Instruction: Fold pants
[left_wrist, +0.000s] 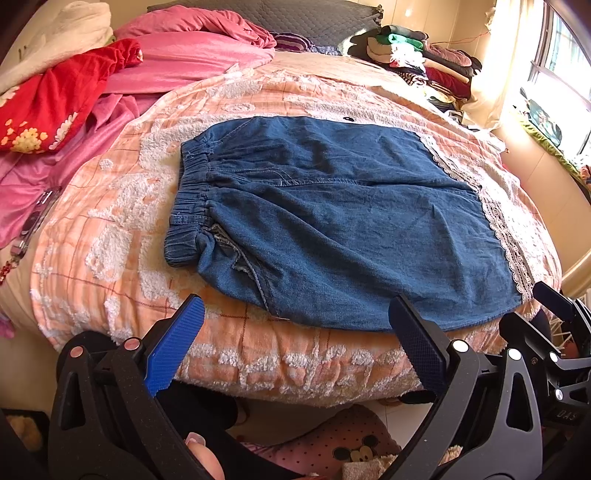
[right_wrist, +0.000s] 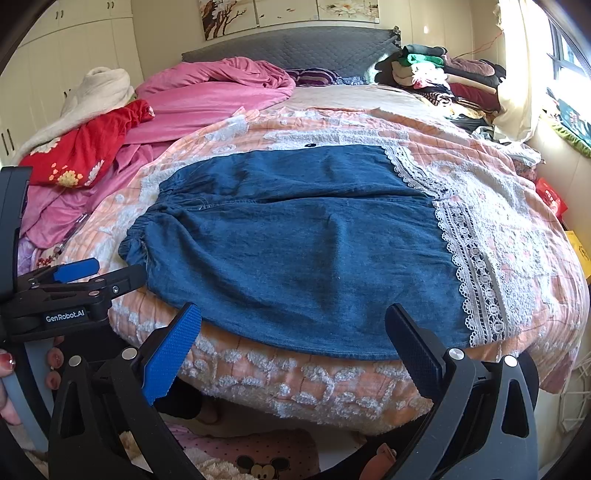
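Blue denim pants lie flat across the bed, folded leg over leg. The elastic waistband is at the left and the white lace hem at the right. My left gripper is open, hovering just off the near edge of the pants, touching nothing. Beside it, my right gripper is also open and empty at that same near edge. Each gripper shows at the edge of the other's view: the right gripper and the left gripper.
The pants rest on an orange checked bedspread with white tufts. A pink duvet and a red garment lie at the back left, stacked clothes at the back right. A keyring lies on the left. A hand holds the left gripper.
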